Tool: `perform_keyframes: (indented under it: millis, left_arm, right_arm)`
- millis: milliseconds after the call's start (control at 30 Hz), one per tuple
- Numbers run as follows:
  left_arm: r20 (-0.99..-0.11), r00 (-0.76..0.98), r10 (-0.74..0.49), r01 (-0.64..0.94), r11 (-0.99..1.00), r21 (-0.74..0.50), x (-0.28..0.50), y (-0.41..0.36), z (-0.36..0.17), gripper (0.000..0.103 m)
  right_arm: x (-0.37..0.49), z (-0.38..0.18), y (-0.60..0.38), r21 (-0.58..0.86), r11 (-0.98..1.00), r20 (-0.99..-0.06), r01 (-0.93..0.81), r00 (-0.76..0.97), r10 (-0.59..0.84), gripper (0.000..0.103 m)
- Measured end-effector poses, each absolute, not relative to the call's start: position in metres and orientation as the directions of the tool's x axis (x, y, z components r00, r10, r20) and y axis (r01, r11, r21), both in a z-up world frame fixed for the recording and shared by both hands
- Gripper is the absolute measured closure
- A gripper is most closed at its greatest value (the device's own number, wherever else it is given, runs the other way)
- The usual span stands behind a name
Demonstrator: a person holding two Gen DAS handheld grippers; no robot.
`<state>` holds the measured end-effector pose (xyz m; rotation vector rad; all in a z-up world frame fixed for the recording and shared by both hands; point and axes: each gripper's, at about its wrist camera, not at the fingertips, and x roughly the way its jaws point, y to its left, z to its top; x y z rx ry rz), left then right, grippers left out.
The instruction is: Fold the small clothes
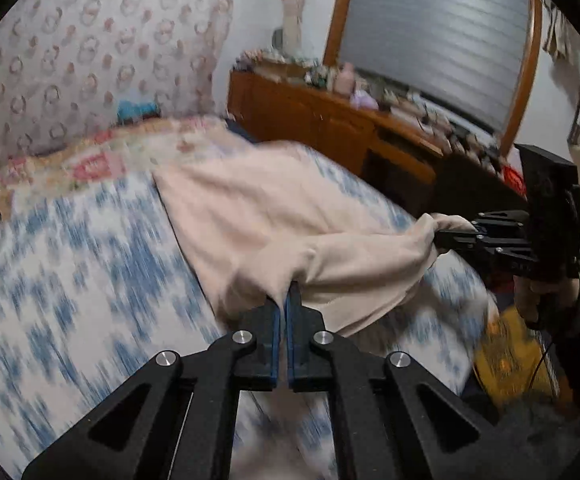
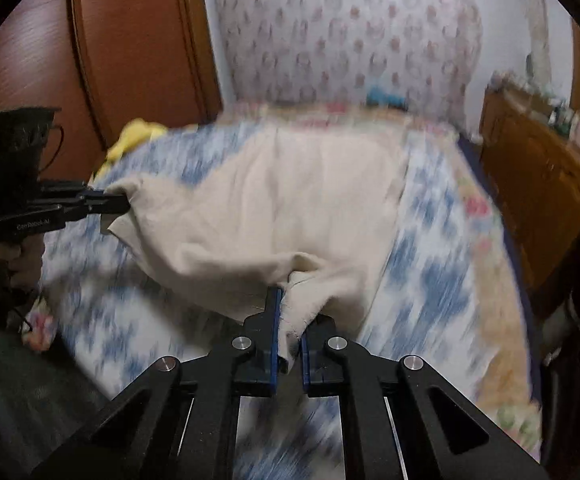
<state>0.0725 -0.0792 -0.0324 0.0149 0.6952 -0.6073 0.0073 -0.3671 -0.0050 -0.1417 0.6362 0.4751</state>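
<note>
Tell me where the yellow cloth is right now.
In the right wrist view the yellow cloth lies at the bed's far left edge, against the brown wooden door, just beyond the left gripper.

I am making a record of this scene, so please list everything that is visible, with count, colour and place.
garment: one, cream, spread on the bed, near edge lifted at two corners
bedspread: one, white with blue pattern, covers the bed
headboard cover: one, pale with pink floral print, at the head of the bed
yellow cloth: one, yellow, at the bed's far left edge in the right wrist view
dresser: one, brown wood, beside the bed, many small items on top
left hand-held gripper: one, black, blue pads, shut on the garment
right hand-held gripper: one, black, blue pads, shut on the garment
</note>
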Motion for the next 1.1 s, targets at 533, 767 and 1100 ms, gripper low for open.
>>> perform_keyframes:
  millis: [533,767,1100]
  left_arm:
    - [-0.641,0.637,-0.429,0.426,0.888,-0.172,0.246,-0.075,-0.022,0.100]
    - [-0.683,0.612,-0.398,0.419,0.896,-0.146,0.276,-0.089,-0.045,0.100]
    - [-0.678,0.604,-0.419,0.409,0.893,-0.189,0.294,-0.082,-0.045,0.085]
  right_arm:
    - [0.201,0.042,-0.332,-0.046,0.871,-0.565,-0.490,0.732,0.382,0.096]
    - [0.251,0.031,-0.317,-0.037,0.887,-0.591,-0.461,0.726,0.353,0.094]
    - [0.266,0.040,-0.329,0.003,0.924,-0.560,-0.382,0.765,0.319,0.059]
